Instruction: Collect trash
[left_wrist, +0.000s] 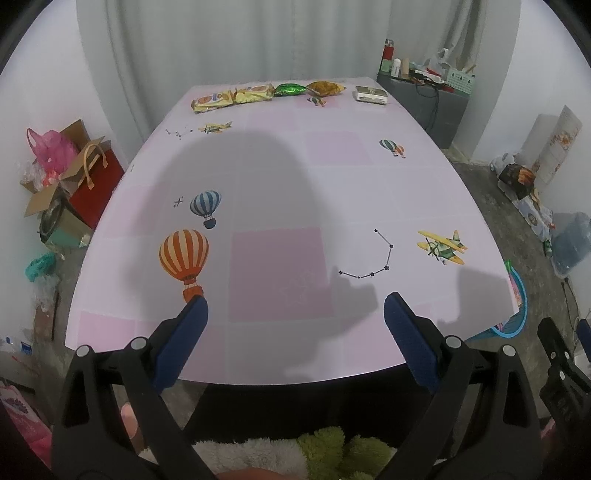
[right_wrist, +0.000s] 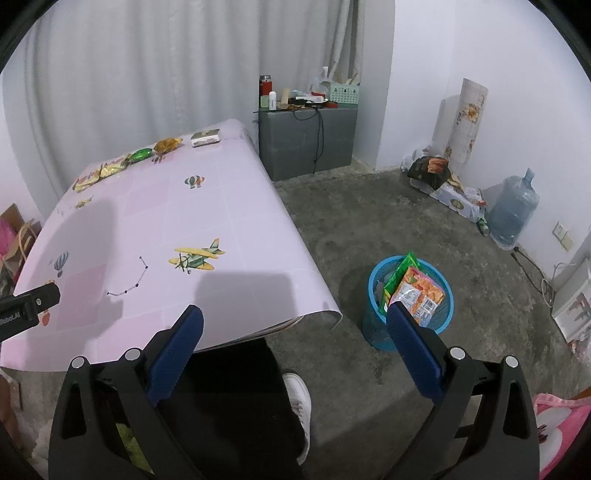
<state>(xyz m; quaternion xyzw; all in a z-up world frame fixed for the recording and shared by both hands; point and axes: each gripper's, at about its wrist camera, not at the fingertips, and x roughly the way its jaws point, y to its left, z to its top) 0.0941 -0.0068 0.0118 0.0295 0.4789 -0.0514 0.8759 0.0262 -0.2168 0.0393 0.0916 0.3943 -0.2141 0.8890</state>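
Reaching for wrappers (left_wrist: 236, 96) along the desk's (left_wrist: 369, 206) far edge: both grippers, left (left_wrist: 295, 314) and right (right_wrist: 295, 321), gape empty; approach low.

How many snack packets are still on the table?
4, in a row along the far edge: two yellow packets, a green packet, an orange-brown packet. The white box isn't counted.

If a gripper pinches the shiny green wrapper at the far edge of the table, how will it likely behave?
The green wrapper looks like crinkled foil, so it is probably light and floppy and would crumple rather than hold its shape. Its glossy surface suggests it may slip between the pads. It touches the orange packet beside it, so a push could drag that along.
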